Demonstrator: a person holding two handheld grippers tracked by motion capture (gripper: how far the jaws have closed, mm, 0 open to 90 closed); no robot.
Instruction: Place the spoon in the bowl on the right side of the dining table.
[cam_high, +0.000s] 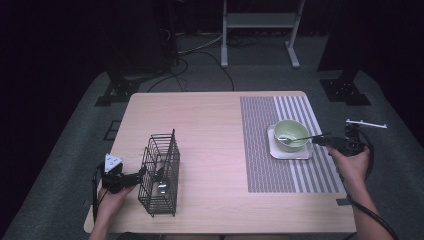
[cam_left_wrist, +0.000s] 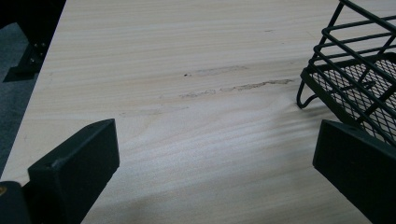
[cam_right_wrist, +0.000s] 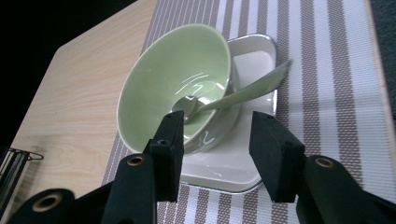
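On the wooden bench, the spoon rests in the green bowl, just ahead of the released right gripper, untouched.

Left gripper lower left, jaws wide apart; right gripper at right, jaws parted, empty.

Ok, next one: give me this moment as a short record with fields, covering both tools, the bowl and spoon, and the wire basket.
left tool: open, beside the wire basket, one jaw at its side
right tool: open, nothing between its jaws, just off the spoon's handle end
spoon: lies in the green bowl, handle over the rim
bowl: on a white square plate
plate: on a striped mat
table: light wood
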